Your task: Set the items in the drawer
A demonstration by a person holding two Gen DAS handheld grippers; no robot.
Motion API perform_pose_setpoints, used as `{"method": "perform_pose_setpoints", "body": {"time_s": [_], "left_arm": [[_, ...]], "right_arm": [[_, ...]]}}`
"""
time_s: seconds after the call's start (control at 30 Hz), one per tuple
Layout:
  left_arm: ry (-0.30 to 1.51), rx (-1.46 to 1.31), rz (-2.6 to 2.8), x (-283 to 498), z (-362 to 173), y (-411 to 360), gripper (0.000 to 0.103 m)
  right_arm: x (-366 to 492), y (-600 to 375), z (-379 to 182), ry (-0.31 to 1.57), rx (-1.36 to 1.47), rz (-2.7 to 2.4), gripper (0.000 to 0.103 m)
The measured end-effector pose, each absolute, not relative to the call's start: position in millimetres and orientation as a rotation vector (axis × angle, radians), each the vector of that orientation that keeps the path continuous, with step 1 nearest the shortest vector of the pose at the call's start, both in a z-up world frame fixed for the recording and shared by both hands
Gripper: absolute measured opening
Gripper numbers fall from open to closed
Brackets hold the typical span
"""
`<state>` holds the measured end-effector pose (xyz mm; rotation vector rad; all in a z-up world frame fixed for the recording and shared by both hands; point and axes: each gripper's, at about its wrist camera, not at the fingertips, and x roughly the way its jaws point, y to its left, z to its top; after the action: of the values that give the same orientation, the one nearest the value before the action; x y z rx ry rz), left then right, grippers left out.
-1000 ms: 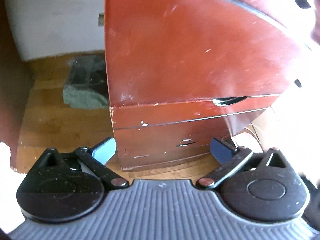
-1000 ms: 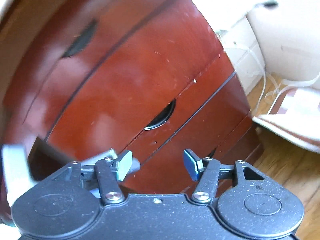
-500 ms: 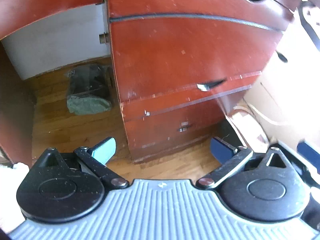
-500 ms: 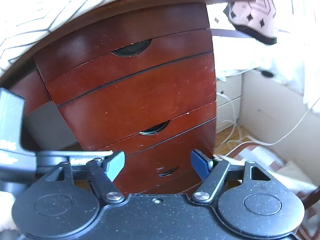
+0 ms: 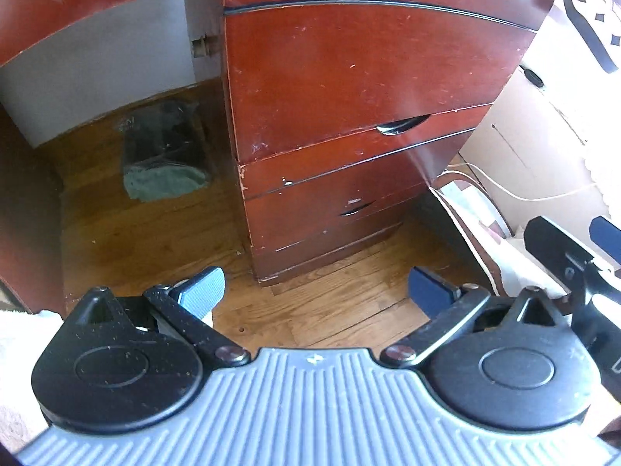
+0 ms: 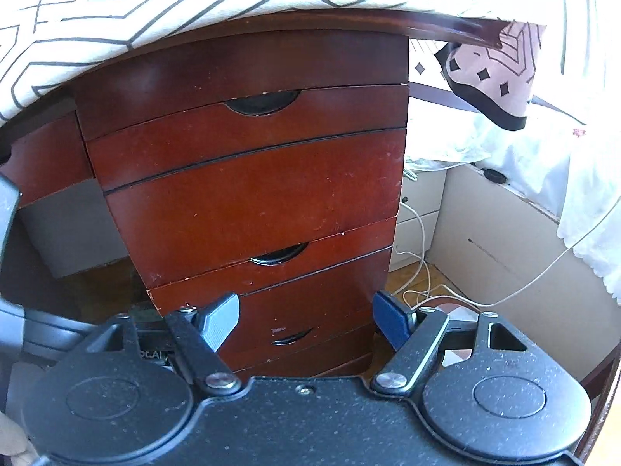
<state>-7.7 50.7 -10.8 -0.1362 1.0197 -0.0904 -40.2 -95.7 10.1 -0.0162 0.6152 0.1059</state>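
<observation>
A red-brown wooden drawer unit (image 6: 252, 198) stands under a desk with all its drawers shut; it also shows in the left wrist view (image 5: 349, 89). Each drawer has a dark cut-out handle (image 6: 279, 254). My left gripper (image 5: 314, 293) is open and empty, held low above the wood floor in front of the unit's base. My right gripper (image 6: 306, 320) is open and empty, facing the drawer fronts from a short distance. I see no loose item for the drawer in either gripper.
A patterned white cloth (image 6: 155, 4) covers the desk top. A plastic-wrapped dark bundle (image 5: 163, 155) lies on the floor under the desk. White cables (image 6: 419, 272) and a beige box (image 6: 500, 264) stand to the right. A pink patterned cloth (image 6: 496, 77) hangs at right.
Both grippers have drawn back from the drawer unit. It filled the views one second ago and now shows whole with floor in front. Both stayed open.
</observation>
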Motion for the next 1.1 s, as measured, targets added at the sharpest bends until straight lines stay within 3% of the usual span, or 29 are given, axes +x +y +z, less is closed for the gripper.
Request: {"method": "perform_pose_setpoints", "body": {"time_s": [0.63,0.9,1.1], "left_arm": [[0.927,-0.109,-0.113,0.9,3.4,42.0,0.103],[1.035,-0.093,0.017,12.7,-13.6,42.6,0.103],[0.988,-0.029,0.036,7.6,-4.9,36.2,0.103]], "right_arm": [[-46.0,-108.1,14.7,0.609,0.077,0.055,0.081],[-43.9,-102.5,9.8,0.652,0.031,0.062,0.081],[-43.1,-100.3,7.9,0.662,0.036,0.072,0.081]]}}
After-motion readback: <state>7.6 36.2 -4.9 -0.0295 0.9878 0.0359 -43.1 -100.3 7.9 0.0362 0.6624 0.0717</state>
